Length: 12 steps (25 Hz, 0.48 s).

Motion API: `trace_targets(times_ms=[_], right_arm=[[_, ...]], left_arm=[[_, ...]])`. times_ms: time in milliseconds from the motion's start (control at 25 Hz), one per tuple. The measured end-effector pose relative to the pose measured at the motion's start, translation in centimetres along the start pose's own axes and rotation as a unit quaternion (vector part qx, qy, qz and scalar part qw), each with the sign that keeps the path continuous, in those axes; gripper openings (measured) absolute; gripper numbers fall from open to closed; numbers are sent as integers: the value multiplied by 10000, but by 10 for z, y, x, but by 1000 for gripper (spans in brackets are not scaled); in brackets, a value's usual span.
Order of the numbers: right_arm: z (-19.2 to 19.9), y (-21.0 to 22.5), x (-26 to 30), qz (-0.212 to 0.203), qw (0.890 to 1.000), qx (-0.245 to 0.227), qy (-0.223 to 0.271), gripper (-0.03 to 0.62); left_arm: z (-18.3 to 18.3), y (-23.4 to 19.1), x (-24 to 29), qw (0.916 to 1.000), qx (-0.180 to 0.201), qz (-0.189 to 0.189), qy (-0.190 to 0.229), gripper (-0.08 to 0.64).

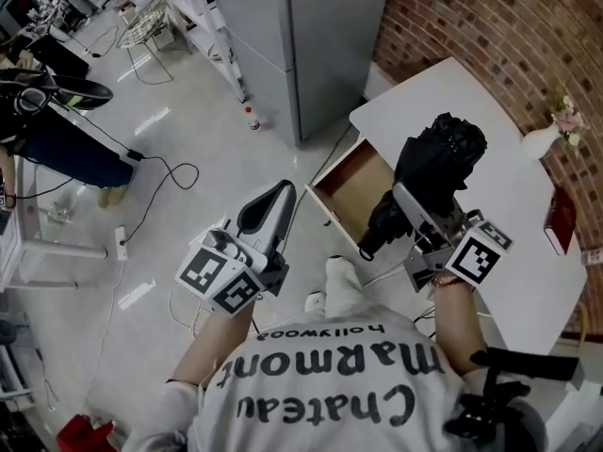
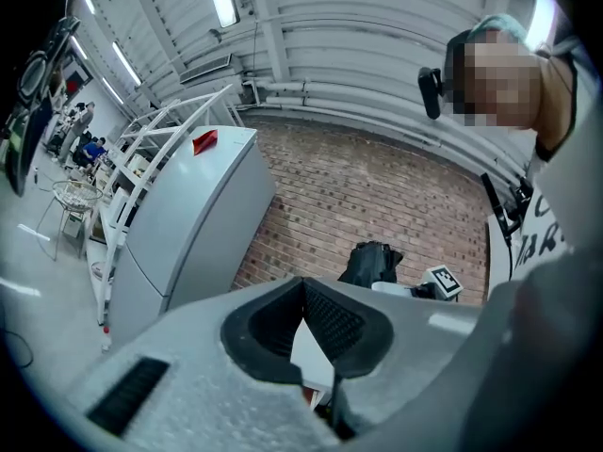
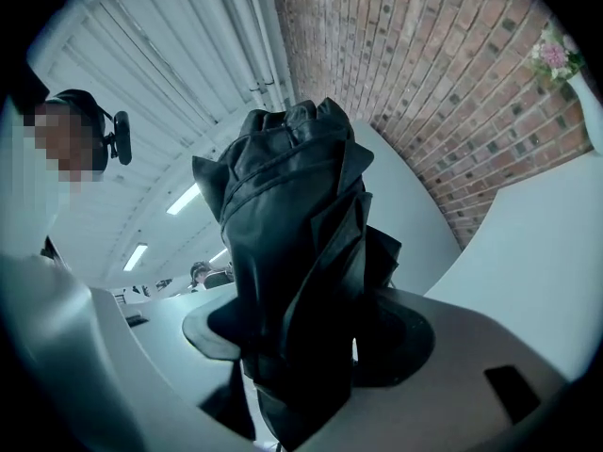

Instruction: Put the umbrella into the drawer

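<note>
Right gripper (image 3: 301, 339): its 2 jaws are clamped on the umbrella (image 3: 292, 252), with fabric bulging above them.
Umbrella: black and folded, held in the air over the table's (image 1: 499, 205) left edge. In the head view its lower end overlaps the drawer's (image 1: 350, 188) right rim.
Left gripper (image 2: 303, 286): jaw tips together with nothing between them. It hangs over the floor (image 1: 188, 111), left of the drawer and apart from it.
Drawer: pulled out from the table's edge, top open, brown inside showing.
Far table edge: a vase (image 1: 546, 139) and a red book (image 1: 559, 219) sit near the brick wall (image 1: 490, 26), well apart from the drawer.
Open room: floor lies left of the drawer, and a grey cabinet (image 1: 301, 36) stands beyond it.
</note>
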State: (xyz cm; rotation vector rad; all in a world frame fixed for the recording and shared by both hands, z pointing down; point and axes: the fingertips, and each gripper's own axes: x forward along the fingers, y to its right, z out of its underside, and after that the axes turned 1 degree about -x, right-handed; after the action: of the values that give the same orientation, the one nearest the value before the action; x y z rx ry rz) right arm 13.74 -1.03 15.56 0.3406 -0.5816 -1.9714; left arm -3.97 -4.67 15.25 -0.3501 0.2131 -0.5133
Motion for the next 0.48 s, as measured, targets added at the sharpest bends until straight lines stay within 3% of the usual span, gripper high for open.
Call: trace_targets(times_ms=[320, 480], right_arm=[[11, 57, 56, 76, 9992, 63, -375, 290], [32, 90, 78, 163, 9970, 151, -748, 290]], left_arm=[[24, -50, 37, 9990, 259, -313, -211, 15], [45, -72, 51, 9981, 56, -555, -260, 15]])
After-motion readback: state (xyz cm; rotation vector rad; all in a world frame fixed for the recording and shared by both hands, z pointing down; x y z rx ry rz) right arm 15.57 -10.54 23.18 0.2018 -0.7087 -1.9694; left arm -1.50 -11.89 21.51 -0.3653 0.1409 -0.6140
